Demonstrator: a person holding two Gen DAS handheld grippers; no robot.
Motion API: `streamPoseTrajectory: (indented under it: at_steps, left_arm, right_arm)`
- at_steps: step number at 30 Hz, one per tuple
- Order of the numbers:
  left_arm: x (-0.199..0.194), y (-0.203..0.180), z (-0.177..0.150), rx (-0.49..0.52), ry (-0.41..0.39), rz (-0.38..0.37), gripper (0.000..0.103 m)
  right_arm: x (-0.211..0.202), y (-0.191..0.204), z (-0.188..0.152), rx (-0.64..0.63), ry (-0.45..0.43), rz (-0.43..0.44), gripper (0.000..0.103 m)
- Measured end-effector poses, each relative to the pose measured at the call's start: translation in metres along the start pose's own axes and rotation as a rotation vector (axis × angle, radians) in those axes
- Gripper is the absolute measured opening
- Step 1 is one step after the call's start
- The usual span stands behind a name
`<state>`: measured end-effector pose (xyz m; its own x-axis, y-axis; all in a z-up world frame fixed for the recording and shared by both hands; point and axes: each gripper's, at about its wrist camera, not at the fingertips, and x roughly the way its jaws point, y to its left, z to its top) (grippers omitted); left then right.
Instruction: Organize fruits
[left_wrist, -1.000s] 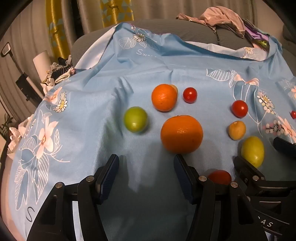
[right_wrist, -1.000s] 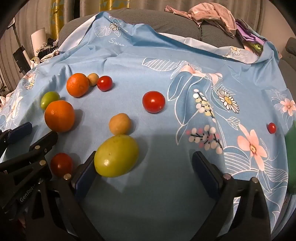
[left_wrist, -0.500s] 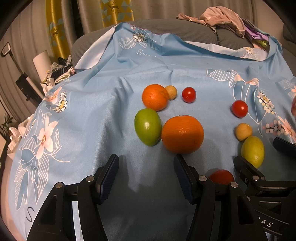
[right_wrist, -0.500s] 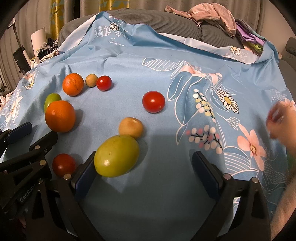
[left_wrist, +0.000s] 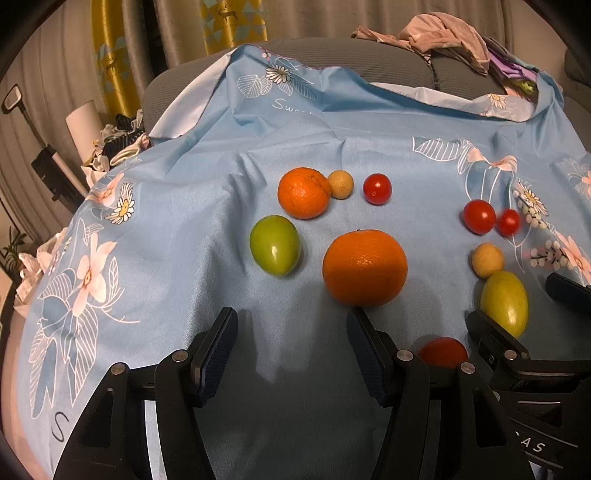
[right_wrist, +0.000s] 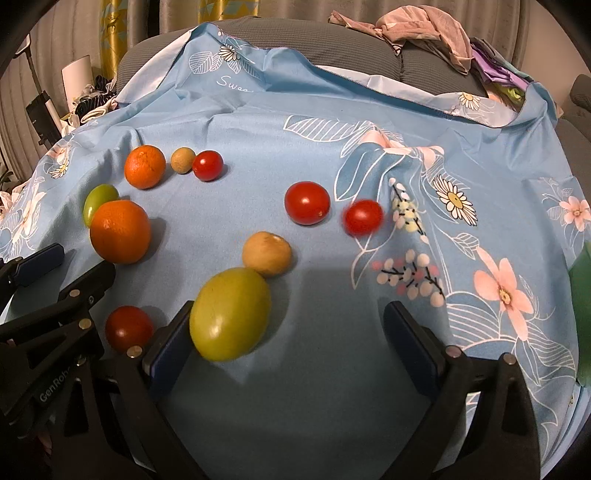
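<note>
Round orange, green and red fruits (left_wrist: 364, 267) are spread on blue floral cloth (left_wrist: 184, 229); one small red tomato (right_wrist: 362, 217) is blurred, a dark red one (left_wrist: 442, 351) half hidden behind the left gripper (left_wrist: 291, 341), both it and the right gripper (right_wrist: 291, 338) held wide, empty.

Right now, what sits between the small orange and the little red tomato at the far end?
A small tan round fruit, touching the small orange and apart from the red tomato, clearest in the left wrist view.

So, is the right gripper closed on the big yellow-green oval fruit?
No, the right gripper is open; the yellow-green oval fruit lies on the cloth beside one finger.

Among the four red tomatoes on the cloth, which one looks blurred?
The small tomato just right of the larger sharp tomato; it alone is smeared, while the other three show crisp edges.
</note>
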<state>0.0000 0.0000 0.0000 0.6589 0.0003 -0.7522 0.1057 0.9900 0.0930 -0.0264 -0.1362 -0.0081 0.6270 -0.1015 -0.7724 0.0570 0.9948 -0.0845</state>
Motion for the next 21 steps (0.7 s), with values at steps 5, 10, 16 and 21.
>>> streamPoseTrajectory:
  at_steps: [5,10,16,21]
  left_arm:
    - [0.0000,-0.0001,0.0000,0.000,0.000,0.000,0.062]
    - [0.0000,0.0000,0.0000,0.000,0.000,0.000,0.062]
    - [-0.0002,0.0000,0.0000,0.000,0.002,0.000,0.062]
    - [-0.0007,0.0009,-0.0008,-0.001,0.005,-0.001,0.062]
  right_arm:
    - [0.0006,-0.0004,0.0000,0.000,0.001,0.000,0.099]
    - [0.0007,-0.0006,0.0001,0.000,0.001,0.000,0.099]
    - [0.0011,-0.0008,0.0001,0.000,0.001,0.000,0.099]
    - [0.0015,-0.0003,0.0003,0.000,0.001,0.000,0.099]
